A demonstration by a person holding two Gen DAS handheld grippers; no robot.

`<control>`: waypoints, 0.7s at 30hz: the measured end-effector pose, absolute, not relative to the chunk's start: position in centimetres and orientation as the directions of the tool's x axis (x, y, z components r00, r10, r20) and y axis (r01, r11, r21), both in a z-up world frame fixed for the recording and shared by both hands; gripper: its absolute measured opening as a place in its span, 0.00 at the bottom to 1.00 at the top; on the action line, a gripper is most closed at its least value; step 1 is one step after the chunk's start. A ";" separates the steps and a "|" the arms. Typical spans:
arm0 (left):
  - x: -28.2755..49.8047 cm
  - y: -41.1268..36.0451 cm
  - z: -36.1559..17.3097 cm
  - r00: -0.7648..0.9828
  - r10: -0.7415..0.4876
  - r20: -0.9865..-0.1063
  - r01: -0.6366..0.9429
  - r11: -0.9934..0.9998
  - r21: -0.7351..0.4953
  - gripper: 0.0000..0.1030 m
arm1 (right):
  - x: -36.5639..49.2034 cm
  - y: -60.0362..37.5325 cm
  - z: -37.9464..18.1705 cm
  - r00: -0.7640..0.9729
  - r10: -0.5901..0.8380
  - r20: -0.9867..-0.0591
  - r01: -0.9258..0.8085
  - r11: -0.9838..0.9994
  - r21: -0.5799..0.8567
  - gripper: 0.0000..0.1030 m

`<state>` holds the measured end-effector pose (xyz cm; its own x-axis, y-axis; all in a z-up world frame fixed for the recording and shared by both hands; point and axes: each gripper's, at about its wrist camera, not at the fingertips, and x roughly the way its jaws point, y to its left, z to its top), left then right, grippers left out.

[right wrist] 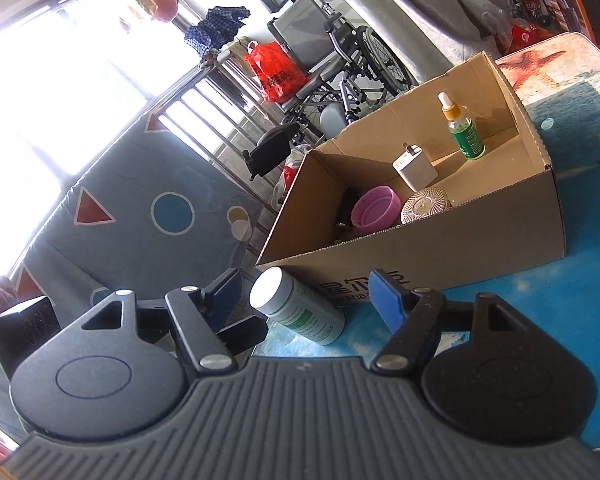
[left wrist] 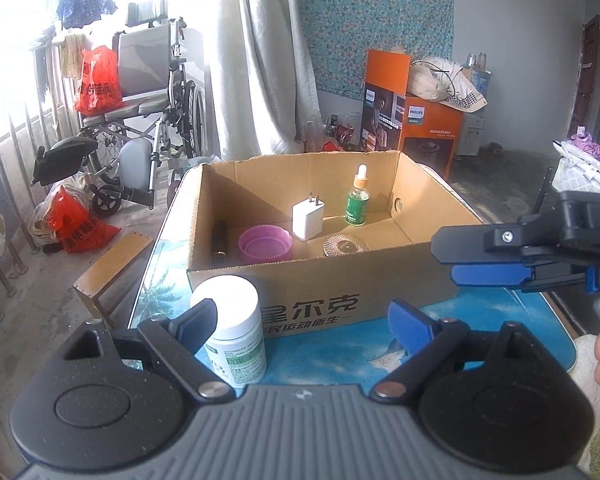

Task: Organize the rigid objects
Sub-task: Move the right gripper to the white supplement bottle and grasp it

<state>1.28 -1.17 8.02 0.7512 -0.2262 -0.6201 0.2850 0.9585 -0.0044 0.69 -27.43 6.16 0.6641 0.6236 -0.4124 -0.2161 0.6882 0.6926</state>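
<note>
A white pill bottle [left wrist: 236,328] with a green label stands on the blue table just in front of the open cardboard box [left wrist: 300,280]. My left gripper [left wrist: 300,324] is open, its left finger touching the bottle's side. The box holds a purple cup [left wrist: 265,245], a white charger [left wrist: 308,218], a green dropper bottle [left wrist: 358,200], a patterned round lid [left wrist: 346,246] and a dark cylinder [left wrist: 219,242]. My right gripper [right wrist: 306,300] is open, the bottle [right wrist: 300,308] between its fingers. In the left wrist view the right gripper [left wrist: 484,260] sits at the right, beside the box.
A wheelchair [left wrist: 148,120] with red bags [left wrist: 98,82] stands by the window at the left. A wooden stool [left wrist: 112,268] sits beside the table's left edge. An orange Philips box [left wrist: 416,120] stands behind. A patterned mattress [right wrist: 140,216] leans at the left.
</note>
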 end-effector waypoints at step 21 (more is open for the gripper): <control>5.8 1.2 2.0 0.738 -0.117 -0.664 0.183 0.983 0.030 0.86 | 7.9 -19.6 3.8 0.530 0.689 -0.494 -0.257 0.686 0.681 0.68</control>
